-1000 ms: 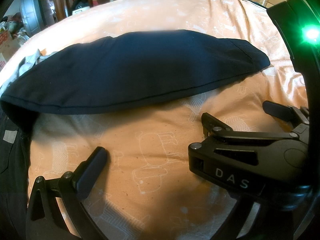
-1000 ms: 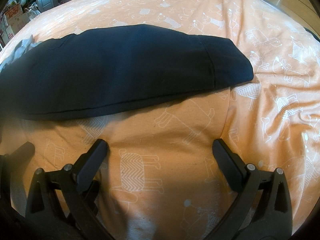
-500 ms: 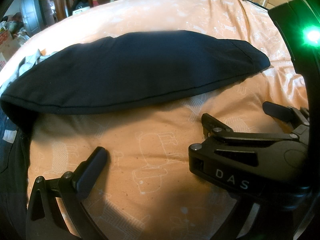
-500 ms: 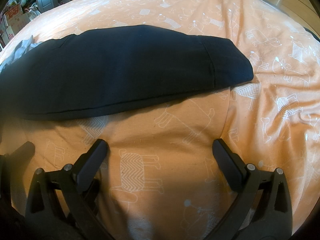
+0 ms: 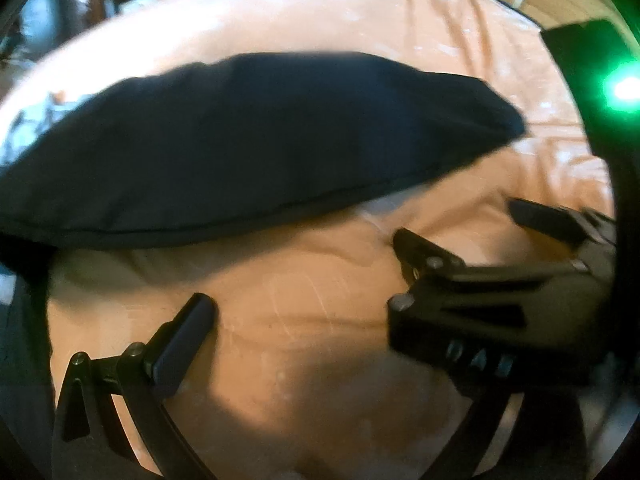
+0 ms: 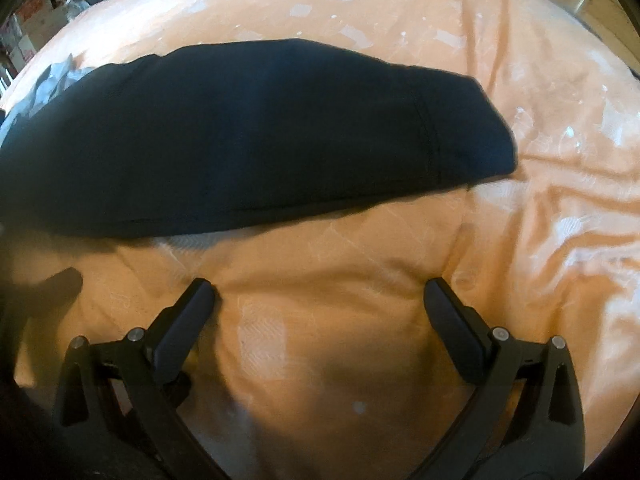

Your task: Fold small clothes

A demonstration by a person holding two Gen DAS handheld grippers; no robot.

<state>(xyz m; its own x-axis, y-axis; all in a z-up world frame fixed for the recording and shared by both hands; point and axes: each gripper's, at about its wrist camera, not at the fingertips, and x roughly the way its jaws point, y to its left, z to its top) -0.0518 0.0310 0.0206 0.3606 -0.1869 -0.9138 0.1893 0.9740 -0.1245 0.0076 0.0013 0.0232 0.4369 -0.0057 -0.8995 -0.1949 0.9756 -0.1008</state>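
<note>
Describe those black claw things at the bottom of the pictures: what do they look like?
They are two hand-held grippers, all matte black. The right gripper has two flat, paddle-like fingers on slim struts joined by silver rivets. The left gripper shows one similar finger. Seen from the left camera, the right one's body bears pale, blurred lettering, and a green light glows above it.

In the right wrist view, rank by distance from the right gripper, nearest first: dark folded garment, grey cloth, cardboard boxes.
From the right gripper:
1. Dark folded garment, straight ahead on the orange sheet.
2. Grey cloth, far left, peeking from behind the garment.
3. Cardboard boxes, upper left, beyond the bed.
</note>
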